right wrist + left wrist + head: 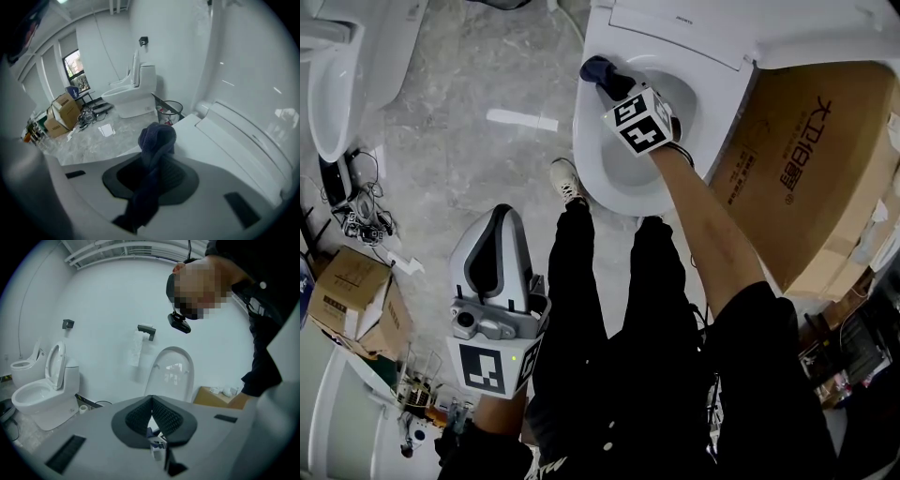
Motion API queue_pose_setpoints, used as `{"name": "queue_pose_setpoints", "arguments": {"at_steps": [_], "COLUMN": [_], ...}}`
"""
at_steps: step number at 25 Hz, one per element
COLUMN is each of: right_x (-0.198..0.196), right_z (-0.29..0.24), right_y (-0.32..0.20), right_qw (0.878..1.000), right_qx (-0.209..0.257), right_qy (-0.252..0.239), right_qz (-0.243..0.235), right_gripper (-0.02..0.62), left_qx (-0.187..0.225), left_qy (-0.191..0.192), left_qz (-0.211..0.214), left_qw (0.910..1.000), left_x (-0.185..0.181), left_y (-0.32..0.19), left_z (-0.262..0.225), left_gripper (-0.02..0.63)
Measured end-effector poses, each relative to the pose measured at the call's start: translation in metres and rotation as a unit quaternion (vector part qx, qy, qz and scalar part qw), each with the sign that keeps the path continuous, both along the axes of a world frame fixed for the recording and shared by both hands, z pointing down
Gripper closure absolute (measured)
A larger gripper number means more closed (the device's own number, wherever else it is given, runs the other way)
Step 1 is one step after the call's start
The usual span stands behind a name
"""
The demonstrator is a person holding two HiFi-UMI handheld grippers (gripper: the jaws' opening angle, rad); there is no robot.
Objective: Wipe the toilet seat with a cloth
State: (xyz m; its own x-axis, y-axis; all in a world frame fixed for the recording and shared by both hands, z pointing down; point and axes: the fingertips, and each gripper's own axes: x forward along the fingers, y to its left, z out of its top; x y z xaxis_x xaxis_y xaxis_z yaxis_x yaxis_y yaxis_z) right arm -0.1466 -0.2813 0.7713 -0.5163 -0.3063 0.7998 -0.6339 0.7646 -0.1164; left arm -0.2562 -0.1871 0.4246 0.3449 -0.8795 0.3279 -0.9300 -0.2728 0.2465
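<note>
- Standing at the far left of the head view, a second toilet sits on the grey floor. A tangle of cables and a small cardboard box lie below it.
- The left tongs are held low beside the person's left leg, well apart from the toilet being cleaned. In the left gripper view their jaws are closed tip to tip with nothing between them. They point at a white wall, where another toilet stands with its lid raised.
- A white scrap of paper lies on the floor, and one light shoe stands just beside the bowl.
- The toilet seat curves around the open bowl in front of the person's black trousers.
- The dark blue cloth lies at the rear left of the seat rim and appears to touch it.
- The right tongs reach over the bowl on an outstretched bare arm. Their jaws are clamped on the cloth, which bunches up above the tips and hangs down between the pads.
- A large cardboard box with printed lettering leans just to the right of the toilet.
</note>
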Motion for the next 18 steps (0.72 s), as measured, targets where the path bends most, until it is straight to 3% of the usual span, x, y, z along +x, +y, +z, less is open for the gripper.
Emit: {"name": "queue_pose_setpoints", "arguments": {"at_steps": [9,18], "right_x": [0.034,0.065], "right_z": [-0.003,-0.007], "right_y": [-0.044,-0.063], "right_qw": [0.988,0.960], "right_qx": [-0.003,-0.012], "right_qy": [-0.023,-0.050], "right_qz": [0.150,0.276], "right_gripper": [0.511,0.511], "left_qx": [-0.004,-0.003], "left_qy": [-0.002,-0.002], "left_qz": [0.002,0.005], "left_qw": [1.0000,1.0000], "left_x": [-0.002,0.000], "left_y": [0.004,0.011], "left_z": [0.001,0.001], "left_gripper": [0.595,0.595]}}
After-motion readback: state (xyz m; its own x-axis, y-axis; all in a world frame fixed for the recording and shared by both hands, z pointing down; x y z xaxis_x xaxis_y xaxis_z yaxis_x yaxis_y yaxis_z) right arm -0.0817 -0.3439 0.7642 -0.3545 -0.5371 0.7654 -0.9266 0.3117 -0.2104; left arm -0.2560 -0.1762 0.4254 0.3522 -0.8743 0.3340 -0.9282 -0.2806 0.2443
